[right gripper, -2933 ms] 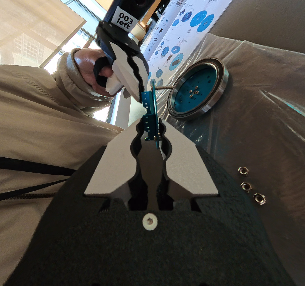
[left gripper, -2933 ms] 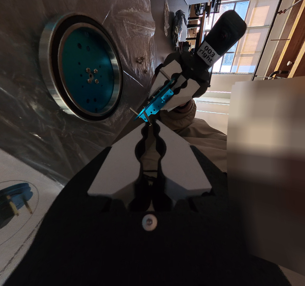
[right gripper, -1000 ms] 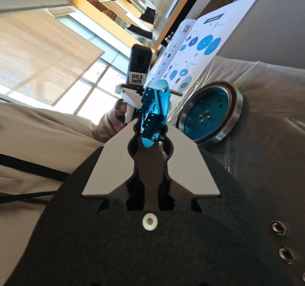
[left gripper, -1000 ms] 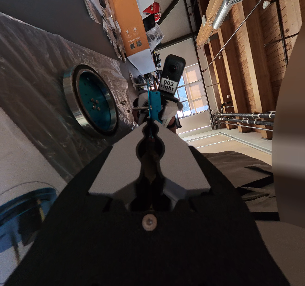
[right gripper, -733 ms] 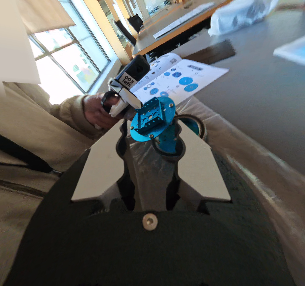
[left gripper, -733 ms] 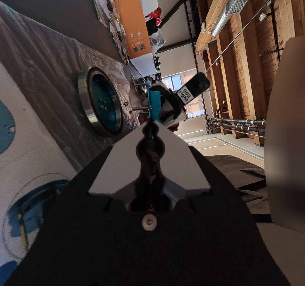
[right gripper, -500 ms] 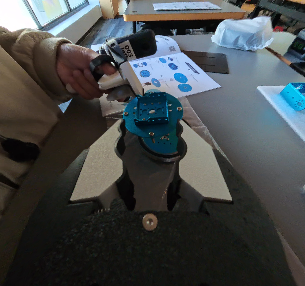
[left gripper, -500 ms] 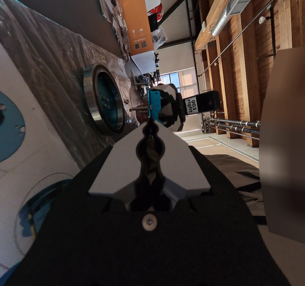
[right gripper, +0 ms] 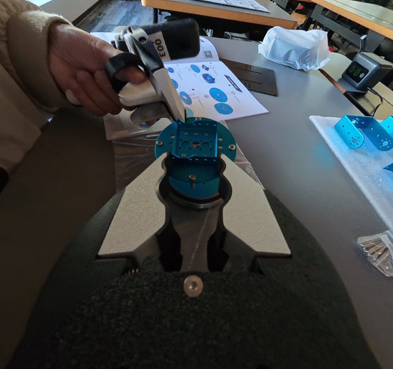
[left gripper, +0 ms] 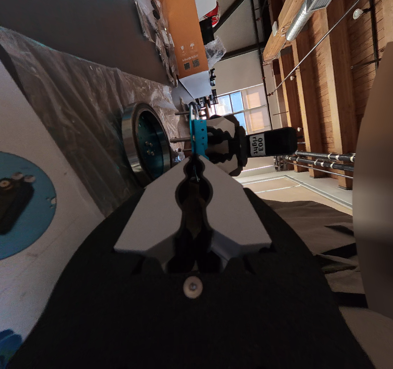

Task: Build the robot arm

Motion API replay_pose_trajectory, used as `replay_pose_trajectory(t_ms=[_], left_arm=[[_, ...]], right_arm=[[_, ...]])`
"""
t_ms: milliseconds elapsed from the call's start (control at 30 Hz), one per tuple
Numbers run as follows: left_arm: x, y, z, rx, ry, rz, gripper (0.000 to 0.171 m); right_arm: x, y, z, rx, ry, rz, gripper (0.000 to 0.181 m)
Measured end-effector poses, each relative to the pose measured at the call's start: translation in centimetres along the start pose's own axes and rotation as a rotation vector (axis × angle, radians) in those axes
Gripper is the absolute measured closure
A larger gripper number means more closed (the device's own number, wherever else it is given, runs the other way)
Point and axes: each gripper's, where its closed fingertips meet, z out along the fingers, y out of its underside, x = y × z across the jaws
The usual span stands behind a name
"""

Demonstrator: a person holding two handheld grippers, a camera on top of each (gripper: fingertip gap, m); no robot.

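Observation:
A blue round plate (right gripper: pixel 227 144) with a blue perforated bracket (right gripper: pixel 195 144) fixed on it hangs level over a steel bearing ring (right gripper: pixel 191 204) with a blue inner plate (right gripper: pixel 194 188). My left gripper (left gripper: pixel 194 161) is shut on the plate's rim and also shows in the right wrist view (right gripper: pixel 180 118). In the left wrist view the plate (left gripper: pixel 192 129) is edge-on, screws pointing at the ring (left gripper: pixel 146 144). My right gripper (right gripper: pixel 194 158) straddles the bracket, jaws against its two sides; it also shows in the left wrist view (left gripper: pixel 209 142).
An open instruction booklet (right gripper: pixel 212 88) and a black plate (right gripper: pixel 257 78) lie behind. A white foam sheet (right gripper: pixel 331 129) with blue brackets (right gripper: pixel 361 137), a bag of screws (right gripper: pixel 380 250), a white plastic bag (right gripper: pixel 295 46) and a small device (right gripper: pixel 365 71) are right. An orange box (left gripper: pixel 187 29) stands far off. The grippers' ends are close to 4 cm from one another.
My right gripper let go of the plate's edge, opened, swung round above the assembly and narrowed its jaws onto the bracket. My left gripper kept its hold and turned the plate level over the ring.

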Motion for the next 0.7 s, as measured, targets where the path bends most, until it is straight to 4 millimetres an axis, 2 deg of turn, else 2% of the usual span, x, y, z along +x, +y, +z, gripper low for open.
replay_pose_trajectory(t_ms=[300, 467, 700], left_arm=[[-1.3, -0.5, -0.2, 0.033, -0.094, 0.057, 0.168], [-3.1, -0.5, -0.1, 0.019, -0.224, 0.036, 0.167], [-3.0, -0.9, 0.3, 0.014, -0.257, 0.065, 0.167]], right_arm=[[0.1, 0.5, 0.6, -0.034, -0.022, 0.050, 0.141], [0.1, 2.4, 1.4, -0.149, -0.025, 0.102, 0.141], [0.5, 2.5, 1.1, -0.153, -0.005, 0.118, 0.141]])
